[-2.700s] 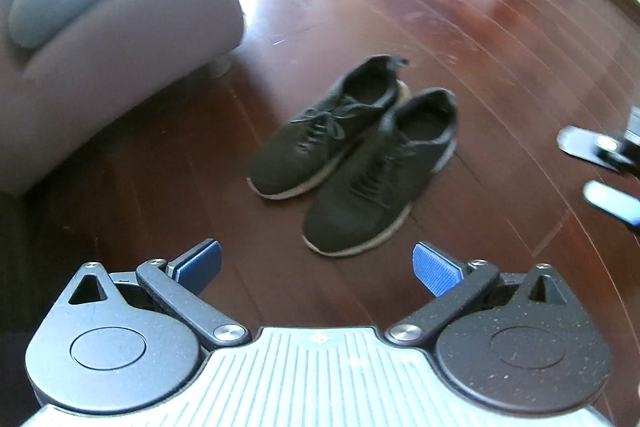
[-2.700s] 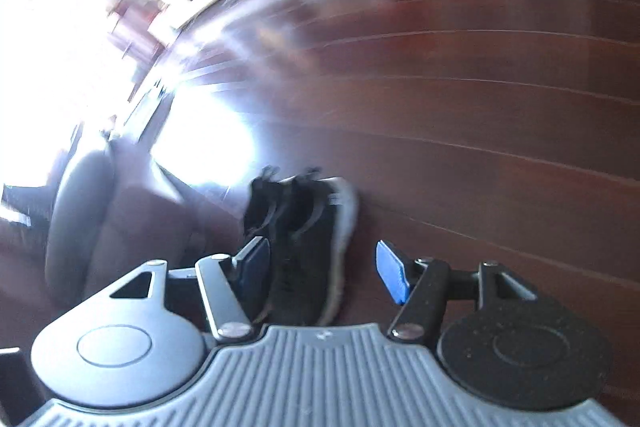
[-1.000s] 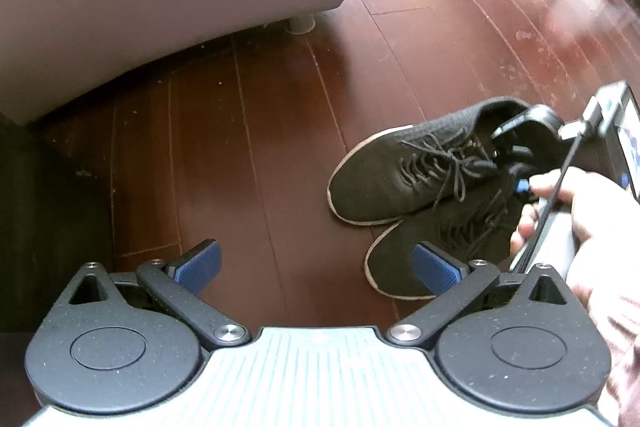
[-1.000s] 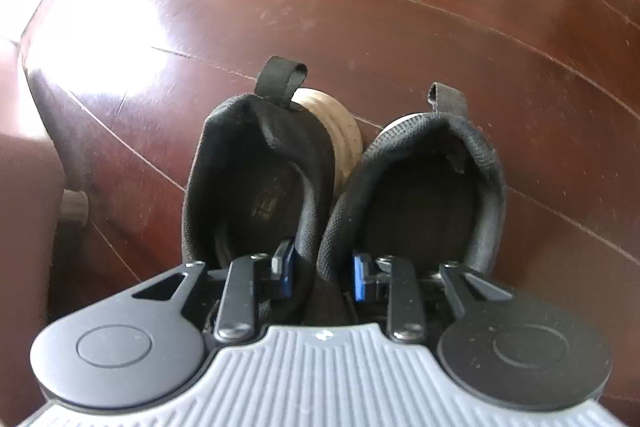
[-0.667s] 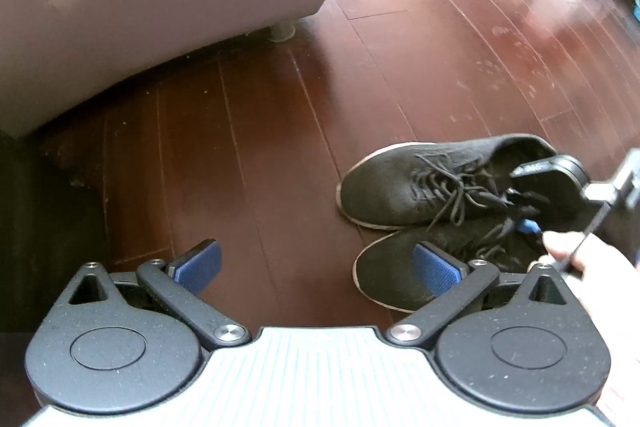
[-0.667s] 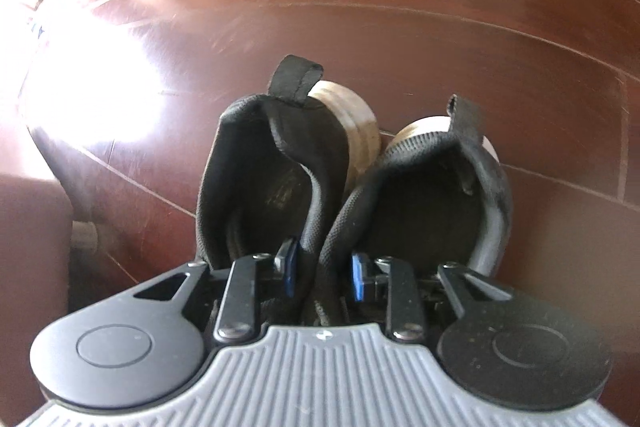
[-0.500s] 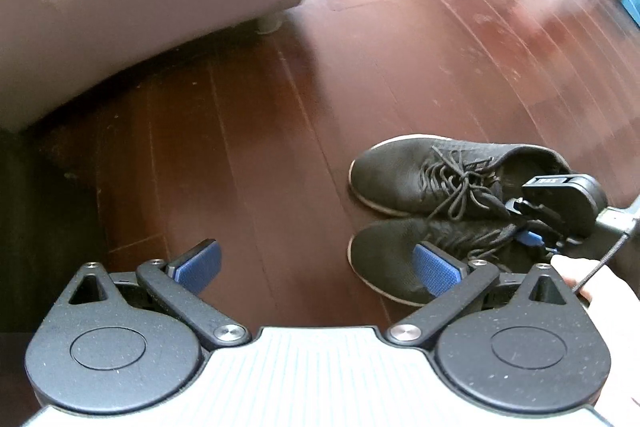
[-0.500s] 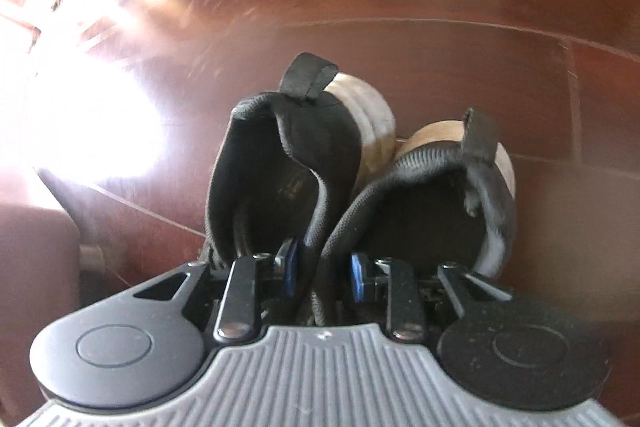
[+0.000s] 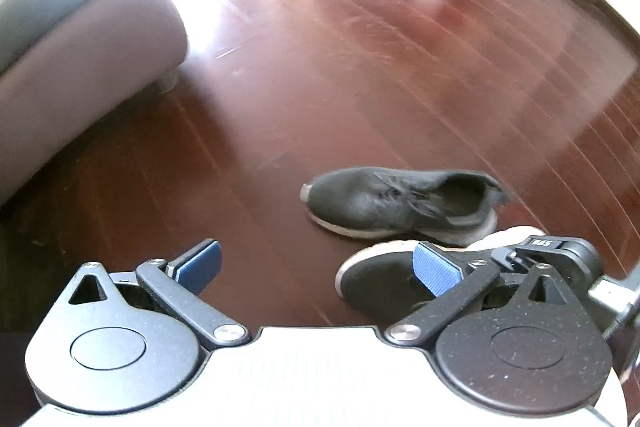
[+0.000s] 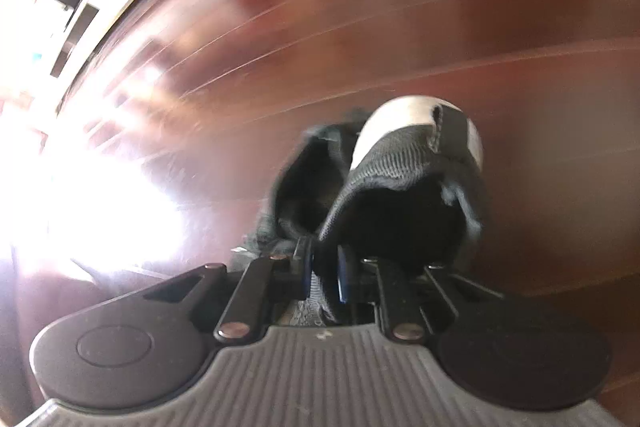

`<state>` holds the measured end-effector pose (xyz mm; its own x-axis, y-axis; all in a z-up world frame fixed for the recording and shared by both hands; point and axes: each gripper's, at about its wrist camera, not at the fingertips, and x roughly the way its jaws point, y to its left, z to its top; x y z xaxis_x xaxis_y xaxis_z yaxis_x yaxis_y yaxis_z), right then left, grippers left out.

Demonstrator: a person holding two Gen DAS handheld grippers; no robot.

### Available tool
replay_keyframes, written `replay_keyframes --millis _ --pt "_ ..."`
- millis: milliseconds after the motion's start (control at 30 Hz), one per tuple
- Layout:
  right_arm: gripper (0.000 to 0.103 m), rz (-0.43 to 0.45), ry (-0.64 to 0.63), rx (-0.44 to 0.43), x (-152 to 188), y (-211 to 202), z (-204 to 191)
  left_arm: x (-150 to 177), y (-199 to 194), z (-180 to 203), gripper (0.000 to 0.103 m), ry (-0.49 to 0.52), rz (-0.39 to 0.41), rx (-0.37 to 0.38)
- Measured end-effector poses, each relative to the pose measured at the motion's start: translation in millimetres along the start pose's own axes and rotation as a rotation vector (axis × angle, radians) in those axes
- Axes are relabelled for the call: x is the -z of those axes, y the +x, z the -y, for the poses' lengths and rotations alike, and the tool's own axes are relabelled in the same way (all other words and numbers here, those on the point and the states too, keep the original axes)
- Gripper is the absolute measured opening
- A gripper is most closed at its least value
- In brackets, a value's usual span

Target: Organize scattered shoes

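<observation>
wood floor (image 9: pixel 360 67) | right claw (image 10: pixel 324 277) now lifts one shoe (image 10: pixel 400 195) (other dropped)

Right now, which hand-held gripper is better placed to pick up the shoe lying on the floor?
The left hand-held gripper: it is open and empty, with the floor shoe just ahead. The right hand-held gripper is shut on the other shoe.

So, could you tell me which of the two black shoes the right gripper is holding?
The nearer shoe, pinched at its collar by the right gripper; the other shoe lies free on the floor.
</observation>
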<state>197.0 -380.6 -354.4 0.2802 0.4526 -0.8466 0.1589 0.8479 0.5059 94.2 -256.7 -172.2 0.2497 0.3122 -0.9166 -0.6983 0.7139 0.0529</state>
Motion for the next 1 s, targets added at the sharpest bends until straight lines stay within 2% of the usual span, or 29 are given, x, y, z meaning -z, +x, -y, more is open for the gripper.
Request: replay_keyframes --millis 67,167,233,267,367,500,600,633,667,733,867,933,967,1000 --pt "0.019 0.017 0.025 0.005 -5 -11 15 10 -1 11 0.103 0.042 -0.002 0.008" --pt "0.021 0.028 0.087 -0.04 -18 -17 28 16 3 20 0.103 0.069 -0.013 0.017" --pt "0.032 0.007 0.085 -0.049 -22 -7 17 10 10 21 0.103 0.074 -0.017 0.008" --pt "0.041 -0.006 0.087 -0.041 -25 -1 11 7 12 19 0.103 0.071 -0.016 0.008" --pt "0.043 -0.038 0.083 0.023 -36 23 -5 -2 19 13 0.103 0.061 -0.015 -0.009" --pt "0.044 -0.035 -0.031 0.085 -45 51 -20 -10 37 -6 0.103 -0.015 -0.069 -0.031" --pt "0.046 -0.069 -0.125 0.129 -46 85 -32 -14 43 -14 0.103 -0.041 -0.09 -0.035" --pt "0.043 -0.069 -0.159 0.126 -47 91 -35 -15 45 -17 0.103 -0.05 -0.097 -0.037" --pt "0.031 -0.063 -0.175 0.113 -48 93 -37 -16 47 -19 0.103 -0.058 -0.104 -0.038" --pt "0.028 -0.063 -0.143 0.09 -47 90 -36 -18 51 -25 0.103 -0.074 -0.117 -0.04" --pt "0.024 -0.101 0.02 0.063 -38 86 -33 -23 60 -35 0.103 -0.107 -0.144 -0.045" --pt "0.02 -0.128 0.081 0.04 -28 88 -37 -23 62 -40 0.103 -0.117 -0.147 -0.047" --pt "0.014 -0.133 0.104 0.026 -25 89 -38 -23 63 -44 0.103 -0.122 -0.147 -0.052" --pt "0.014 -0.125 0.116 0.012 -24 91 -42 -24 64 -46 0.103 -0.127 -0.149 -0.055"
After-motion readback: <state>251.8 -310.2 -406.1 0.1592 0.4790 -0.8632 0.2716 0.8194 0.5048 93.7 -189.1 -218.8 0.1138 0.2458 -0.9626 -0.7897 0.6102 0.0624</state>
